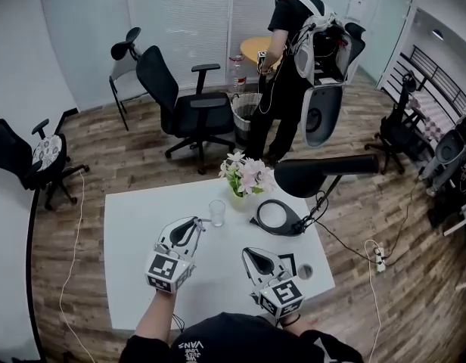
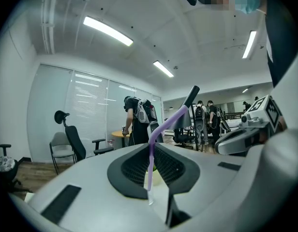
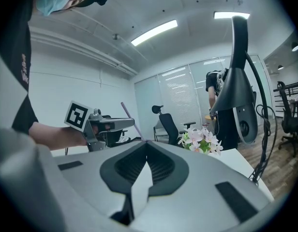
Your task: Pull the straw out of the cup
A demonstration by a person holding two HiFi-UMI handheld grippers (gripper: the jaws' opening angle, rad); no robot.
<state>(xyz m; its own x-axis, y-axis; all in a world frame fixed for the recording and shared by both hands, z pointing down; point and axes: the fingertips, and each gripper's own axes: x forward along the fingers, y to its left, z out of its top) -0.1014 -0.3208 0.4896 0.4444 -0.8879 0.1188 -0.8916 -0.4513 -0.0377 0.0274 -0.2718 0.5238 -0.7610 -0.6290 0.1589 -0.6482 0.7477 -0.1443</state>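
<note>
My left gripper (image 2: 151, 146) pinches the purple straw (image 2: 150, 164) (its bent top leans right) just beside the cup (image 1: 217, 212) near the desk's (image 1: 135, 278) far edge, while my right gripper's (image 3: 145, 143) jaws meet, empty.

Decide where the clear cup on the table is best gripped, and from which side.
Probably grip the cup across its side wall, about mid-height, coming level from the near side: it stands upright and round, the flowers crowd its far right, and the left gripper, shut on the straw, sits at its near left.
</note>
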